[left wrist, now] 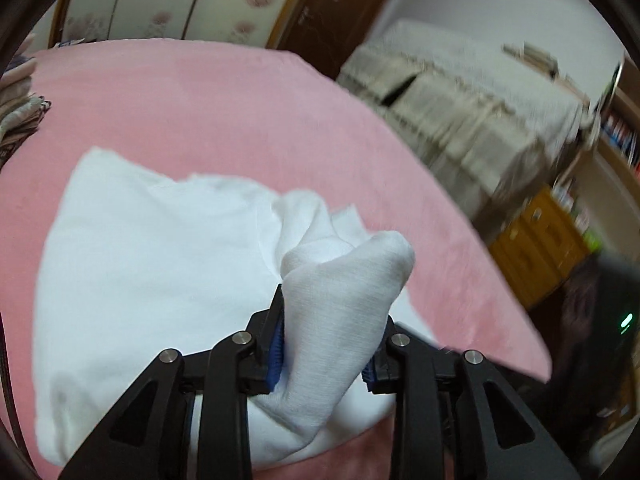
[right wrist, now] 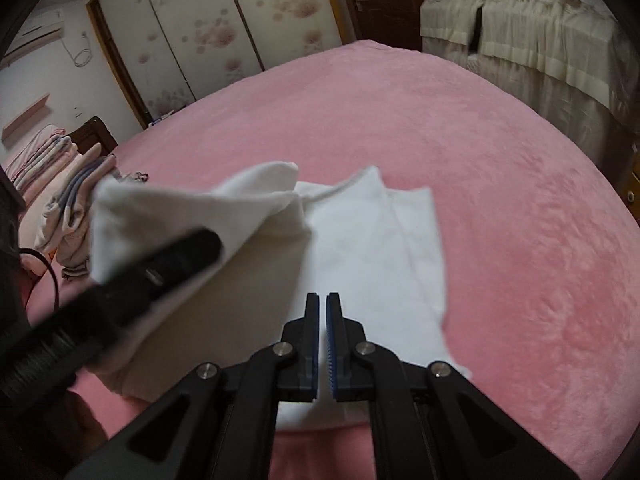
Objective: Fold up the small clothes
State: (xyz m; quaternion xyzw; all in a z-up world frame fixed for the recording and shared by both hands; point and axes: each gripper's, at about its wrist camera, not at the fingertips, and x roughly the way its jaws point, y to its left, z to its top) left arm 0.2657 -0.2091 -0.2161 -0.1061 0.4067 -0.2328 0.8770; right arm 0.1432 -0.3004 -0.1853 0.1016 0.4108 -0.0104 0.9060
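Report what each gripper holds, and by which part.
The left gripper is shut on a bunched fold at the edge of the white garment, lifting it. The right gripper is shut and holds nothing.

We find no text, label, brand or number we can read — the far book spines are too blurred.

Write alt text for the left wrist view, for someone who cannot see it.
The left gripper pinches a bunched fold of a white garment between its black fingers, lifting it above the rest of the cloth spread on a pink bedspread. Behind are floral wardrobe doors and blurred furniture.
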